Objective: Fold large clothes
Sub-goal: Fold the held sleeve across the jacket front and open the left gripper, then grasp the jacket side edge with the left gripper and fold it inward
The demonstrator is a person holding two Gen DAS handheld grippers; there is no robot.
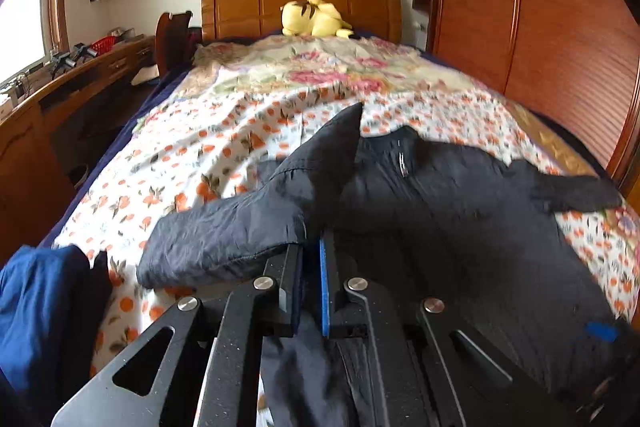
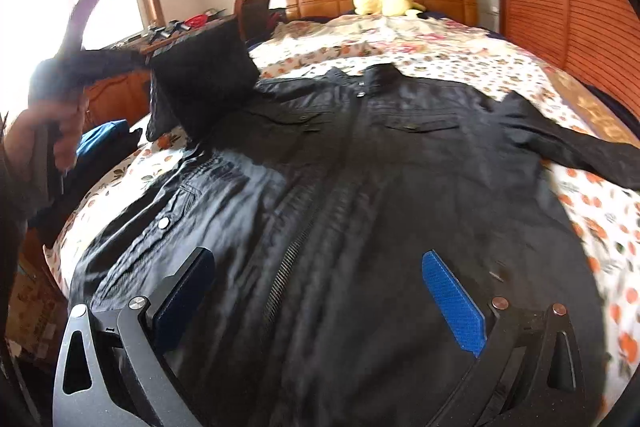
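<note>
My left gripper point(image 1: 310, 259) clamps the black jacket's point(image 2: 360, 167) lifted sleeve point(image 1: 240, 235), my right gripper point(image 2: 320, 291) gapes empty; folding barely begun.

Jacket point(image 2: 360, 167) on bed point(image 2: 460, 55)

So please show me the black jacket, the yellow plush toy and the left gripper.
black jacket point(image 2: 360, 163), right wrist view, chest beside the zip
yellow plush toy point(image 1: 308, 21), left wrist view, body
left gripper point(image 1: 310, 251), left wrist view, between fingertips
</note>
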